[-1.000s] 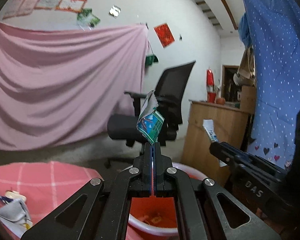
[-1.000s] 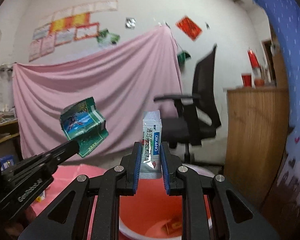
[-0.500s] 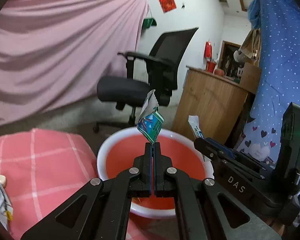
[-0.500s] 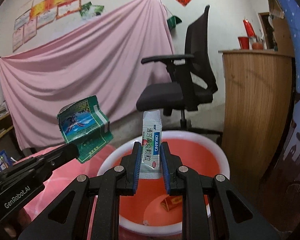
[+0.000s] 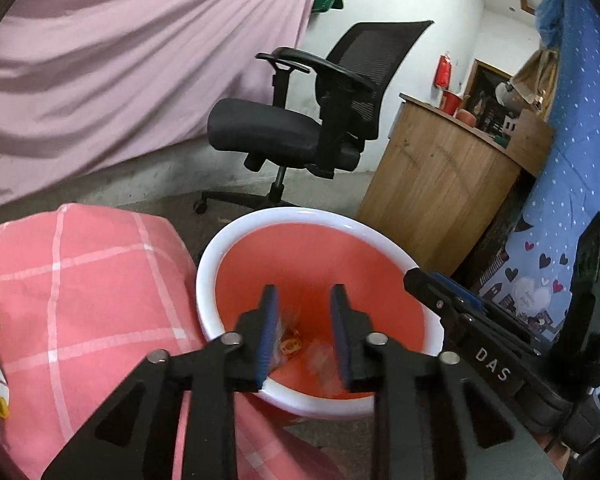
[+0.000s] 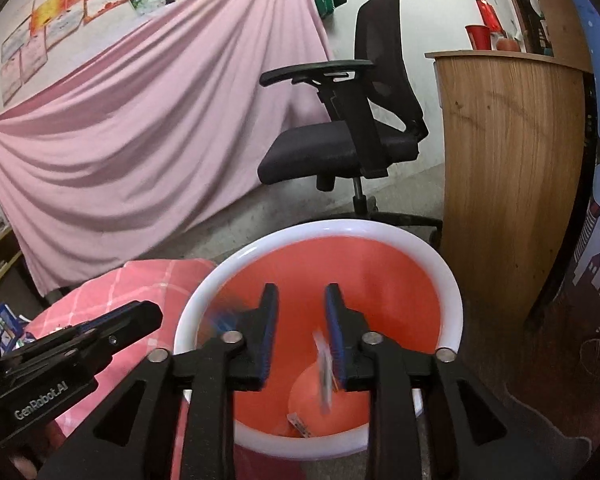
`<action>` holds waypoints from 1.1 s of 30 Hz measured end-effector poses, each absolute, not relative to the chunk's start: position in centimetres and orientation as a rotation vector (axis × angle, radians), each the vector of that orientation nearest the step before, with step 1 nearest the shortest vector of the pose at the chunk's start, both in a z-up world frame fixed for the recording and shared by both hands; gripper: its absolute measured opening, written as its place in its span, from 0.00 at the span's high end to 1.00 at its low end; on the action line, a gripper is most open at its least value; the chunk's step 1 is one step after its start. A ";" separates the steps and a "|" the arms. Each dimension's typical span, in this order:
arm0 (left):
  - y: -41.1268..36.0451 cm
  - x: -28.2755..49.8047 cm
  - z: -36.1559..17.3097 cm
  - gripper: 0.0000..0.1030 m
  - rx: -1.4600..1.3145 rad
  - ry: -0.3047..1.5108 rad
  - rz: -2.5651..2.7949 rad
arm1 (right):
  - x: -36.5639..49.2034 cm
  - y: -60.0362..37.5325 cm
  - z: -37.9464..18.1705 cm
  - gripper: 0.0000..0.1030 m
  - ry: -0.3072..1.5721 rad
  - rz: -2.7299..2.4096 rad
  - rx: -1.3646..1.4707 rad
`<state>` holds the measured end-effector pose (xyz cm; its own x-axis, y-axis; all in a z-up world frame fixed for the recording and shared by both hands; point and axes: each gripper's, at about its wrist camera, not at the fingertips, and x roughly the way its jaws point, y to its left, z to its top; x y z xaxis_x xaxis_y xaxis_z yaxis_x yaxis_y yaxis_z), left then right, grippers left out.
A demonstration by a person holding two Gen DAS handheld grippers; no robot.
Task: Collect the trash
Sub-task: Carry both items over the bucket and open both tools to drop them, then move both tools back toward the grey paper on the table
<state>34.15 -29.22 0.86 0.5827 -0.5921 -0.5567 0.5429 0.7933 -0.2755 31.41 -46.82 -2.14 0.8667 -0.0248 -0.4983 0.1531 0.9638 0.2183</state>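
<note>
Sachet (image 6: 324,372): thin white packet, blurred, dropping edge-on inside the basin beside the right gripper's finger; a second ago it was clamped.
Basin (image 6: 452,280): round, glossy red plastic, white rim, sitting by the pink checked cloth (image 5: 80,280).
Left gripper (image 5: 304,332): fingers now gaping, green wrapper gone.
Right gripper (image 6: 300,332): fingers parting, holding nothing.

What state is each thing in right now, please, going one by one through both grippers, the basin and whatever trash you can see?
left gripper: open, empty, over the basin.
right gripper: open, over the basin.
white sachet: blurred, free of the pads, inside the basin's mouth.
basin: upright, some wrappers at the bottom.
orange wrapper: lying at the basin's bottom.
pink checked cloth: spread beside the basin.
</note>
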 end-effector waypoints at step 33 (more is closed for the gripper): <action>-11.9 23.3 5.0 0.03 -0.192 0.294 -0.145 | 26.1 -37.9 4.4 0.00 0.107 0.106 0.146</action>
